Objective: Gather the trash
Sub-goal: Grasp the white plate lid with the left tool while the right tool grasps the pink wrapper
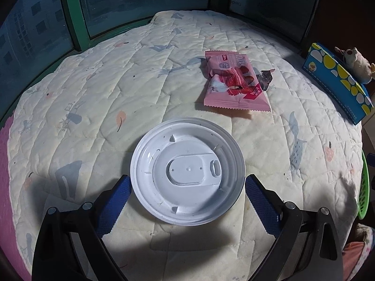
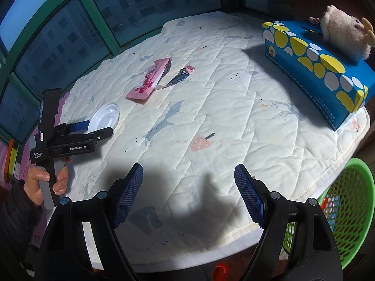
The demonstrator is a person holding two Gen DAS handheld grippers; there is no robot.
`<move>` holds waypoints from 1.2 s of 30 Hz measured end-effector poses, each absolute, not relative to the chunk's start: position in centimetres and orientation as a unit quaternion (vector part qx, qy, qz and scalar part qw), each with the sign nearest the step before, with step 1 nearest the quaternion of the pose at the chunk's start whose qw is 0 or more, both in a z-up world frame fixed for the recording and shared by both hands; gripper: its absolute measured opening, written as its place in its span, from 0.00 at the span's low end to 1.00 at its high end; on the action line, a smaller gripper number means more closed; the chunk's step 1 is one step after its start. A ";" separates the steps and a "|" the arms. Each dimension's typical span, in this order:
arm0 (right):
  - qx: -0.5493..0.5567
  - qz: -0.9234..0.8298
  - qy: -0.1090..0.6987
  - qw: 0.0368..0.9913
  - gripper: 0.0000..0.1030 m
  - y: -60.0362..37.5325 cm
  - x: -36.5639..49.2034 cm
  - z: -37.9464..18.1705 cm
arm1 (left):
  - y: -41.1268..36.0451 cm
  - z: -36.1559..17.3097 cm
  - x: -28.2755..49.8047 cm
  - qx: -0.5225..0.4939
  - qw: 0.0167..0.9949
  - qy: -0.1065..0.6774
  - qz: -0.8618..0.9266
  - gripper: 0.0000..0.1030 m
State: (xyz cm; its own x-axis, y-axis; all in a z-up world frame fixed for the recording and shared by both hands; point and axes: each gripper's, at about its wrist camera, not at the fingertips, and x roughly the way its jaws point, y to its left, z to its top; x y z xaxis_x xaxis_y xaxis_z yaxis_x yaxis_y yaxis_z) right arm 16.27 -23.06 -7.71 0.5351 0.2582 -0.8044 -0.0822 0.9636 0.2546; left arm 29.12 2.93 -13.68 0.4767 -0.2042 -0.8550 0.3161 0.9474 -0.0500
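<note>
A white plastic cup lid [image 1: 187, 178] lies upside down on the quilted mat [image 1: 93, 98]. My left gripper [image 1: 187, 180] stands open around it, one blue pad close beside each edge of the rim. The right wrist view shows the same lid [image 2: 104, 117] at the left gripper [image 2: 98, 127], which a hand holds. Farther back lie a pink snack wrapper [image 1: 234, 82] [image 2: 150, 79] and a small dark foil wrapper [image 1: 266, 78] [image 2: 180, 76]. My right gripper [image 2: 188, 167] is open over the mat's near edge, with nothing between its fingers.
A green mesh basket [image 2: 346, 210] [image 1: 364, 187] stands off the mat's right edge. A blue tissue box [image 2: 316, 70] [image 1: 337, 82] with a plush toy [image 2: 344, 32] on top sits at the right. Green-framed windows [image 2: 93, 23] line the back and left.
</note>
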 end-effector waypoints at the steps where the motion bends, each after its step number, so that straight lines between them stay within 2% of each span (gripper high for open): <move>1: 0.091 0.098 0.472 0.871 0.78 -22.9 16.4 -7.7 | 3.0 -13.7 29.2 0.055 0.858 0.487 -0.152 0.91; 10: 0.086 0.104 0.474 0.870 0.78 -21.5 18.8 -7.5 | 3.4 -13.5 28.9 0.045 0.863 0.477 -0.157 0.86; 24: 0.162 0.142 0.501 0.838 0.78 -18.8 27.4 -8.7 | 6.9 -10.6 26.6 0.006 0.878 0.457 -0.144 0.86; 36: 0.189 0.116 0.526 0.821 0.77 -16.8 34.5 -12.0 | 10.0 -10.0 25.3 -0.014 0.881 0.453 -0.134 0.86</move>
State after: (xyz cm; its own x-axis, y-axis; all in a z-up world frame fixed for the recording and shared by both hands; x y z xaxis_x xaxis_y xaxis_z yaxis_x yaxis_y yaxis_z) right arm 34.55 -16.78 -12.03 0.4200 0.3886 -0.8201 0.0091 0.9018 0.4320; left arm 25.33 10.01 -10.03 0.5527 -0.2492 -0.7952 0.2234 0.9636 -0.1468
